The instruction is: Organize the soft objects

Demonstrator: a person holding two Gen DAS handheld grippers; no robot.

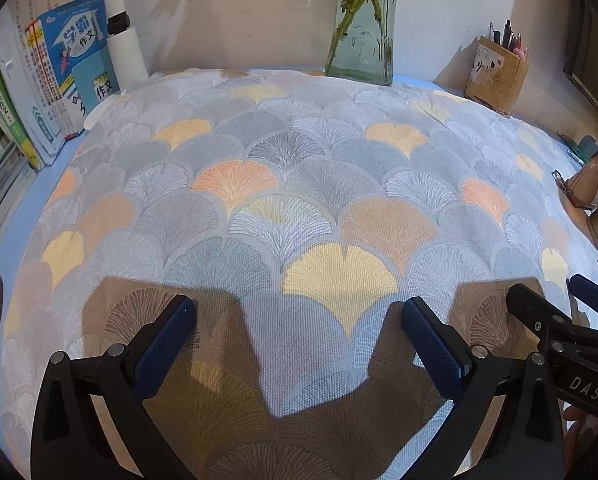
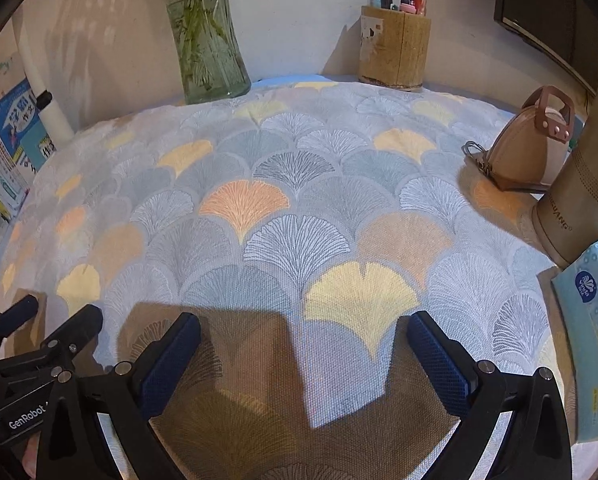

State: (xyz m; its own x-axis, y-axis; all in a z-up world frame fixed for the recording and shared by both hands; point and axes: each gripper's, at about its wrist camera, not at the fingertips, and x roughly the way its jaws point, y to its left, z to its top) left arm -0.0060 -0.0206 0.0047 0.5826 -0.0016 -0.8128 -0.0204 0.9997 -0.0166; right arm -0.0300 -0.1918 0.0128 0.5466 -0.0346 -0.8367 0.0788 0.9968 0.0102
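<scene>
A cloth printed with grey, white, yellow and orange fan-shaped leaves lies spread flat over the table. My left gripper hovers open over its near edge, nothing between the blue pads, and casts a shadow on the fabric. My right gripper is open in the same way just to the right, with only cloth below it. Each gripper shows in the other's view: the right gripper at the lower right, the left gripper at the lower left. Neither touches the cloth.
At the back stand a glass vase with green stems and a pen holder. Books and a white roll line the left. On the right are a beige bag, a beige cylinder and a tissue pack.
</scene>
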